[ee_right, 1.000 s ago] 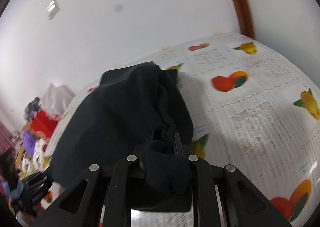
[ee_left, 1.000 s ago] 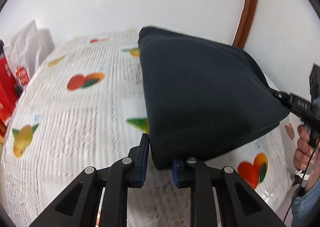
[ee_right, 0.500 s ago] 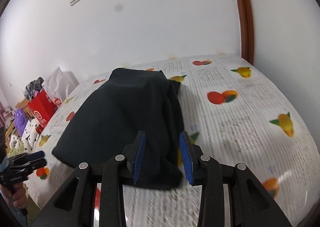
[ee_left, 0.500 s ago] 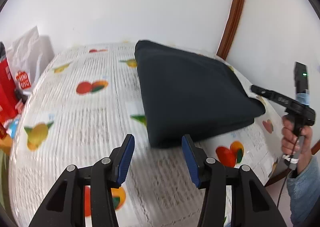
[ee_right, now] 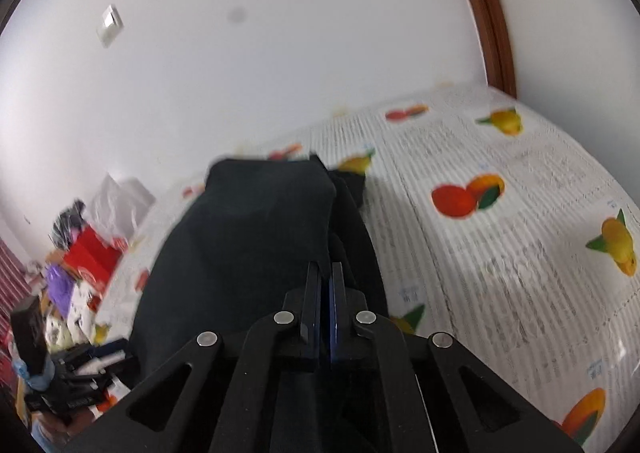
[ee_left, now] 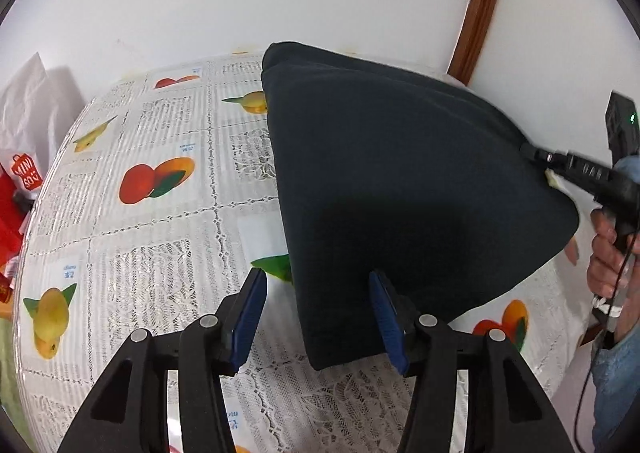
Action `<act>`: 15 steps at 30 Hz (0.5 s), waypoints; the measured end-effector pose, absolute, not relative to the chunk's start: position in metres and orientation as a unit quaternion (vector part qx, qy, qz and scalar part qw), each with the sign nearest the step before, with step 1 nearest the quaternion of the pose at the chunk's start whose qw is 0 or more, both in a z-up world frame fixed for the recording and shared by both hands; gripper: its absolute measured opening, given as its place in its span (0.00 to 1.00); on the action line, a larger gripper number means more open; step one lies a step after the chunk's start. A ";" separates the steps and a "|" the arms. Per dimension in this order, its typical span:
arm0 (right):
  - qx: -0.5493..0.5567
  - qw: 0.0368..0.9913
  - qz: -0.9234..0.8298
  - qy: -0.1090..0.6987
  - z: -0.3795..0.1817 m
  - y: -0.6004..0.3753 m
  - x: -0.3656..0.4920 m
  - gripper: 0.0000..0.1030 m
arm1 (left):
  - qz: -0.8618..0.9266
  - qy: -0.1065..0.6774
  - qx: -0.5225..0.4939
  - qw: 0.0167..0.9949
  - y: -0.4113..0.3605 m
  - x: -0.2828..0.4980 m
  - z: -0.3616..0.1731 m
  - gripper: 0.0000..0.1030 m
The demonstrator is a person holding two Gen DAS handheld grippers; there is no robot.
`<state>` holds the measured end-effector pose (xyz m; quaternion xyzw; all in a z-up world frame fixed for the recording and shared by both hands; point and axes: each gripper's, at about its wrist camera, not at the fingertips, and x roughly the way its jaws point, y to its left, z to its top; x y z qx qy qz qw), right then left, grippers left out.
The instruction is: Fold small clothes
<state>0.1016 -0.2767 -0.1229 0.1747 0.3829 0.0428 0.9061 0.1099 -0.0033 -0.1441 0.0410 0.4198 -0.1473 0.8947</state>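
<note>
Two blue pads of the left gripper (ee_left: 318, 315) are spread wide around the near corner of the dark garment (ee_left: 400, 189) on the fruit-print tablecloth (ee_left: 152, 237). Ahead of the right gripper (ee_right: 325, 285), the garment's edge is pinched between nearly closed fingers.

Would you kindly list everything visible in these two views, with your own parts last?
garment: one, dark navy, folded on the tablecloth, right side.
tablecloth: one, white lace with fruit prints, covering the table.
white bag: one, against the wall, far left.
red bag: one, left of the table.
door frame: one, brown, right of the wall.
wall switch: one, white, upper wall.
clutter pile: mixed colours, beyond the table; blurred.
left gripper: black, blue pads, jaws open around the garment's near edge.
right gripper: black, jaws shut on the garment.
hand: one, holding the right gripper.
</note>
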 end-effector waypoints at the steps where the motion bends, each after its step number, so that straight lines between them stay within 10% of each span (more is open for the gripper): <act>1: 0.154 0.907 0.040 0.390 -0.121 -0.273 0.103 0.03 | -0.147 0.417 0.037 0.896 0.000 0.110 -0.141 0.50; 5: 0.116 0.912 0.028 0.392 -0.100 -0.269 0.114 0.08 | -0.131 0.412 0.027 0.901 0.009 0.127 -0.128 0.50; 9: 0.115 0.905 0.031 0.409 -0.092 -0.266 0.155 0.40 | -0.122 0.413 0.029 0.902 0.010 0.153 -0.124 0.50; 15: 0.152 0.875 0.028 0.459 -0.114 -0.264 0.232 0.40 | -0.137 0.415 0.020 0.899 0.002 0.180 -0.134 0.52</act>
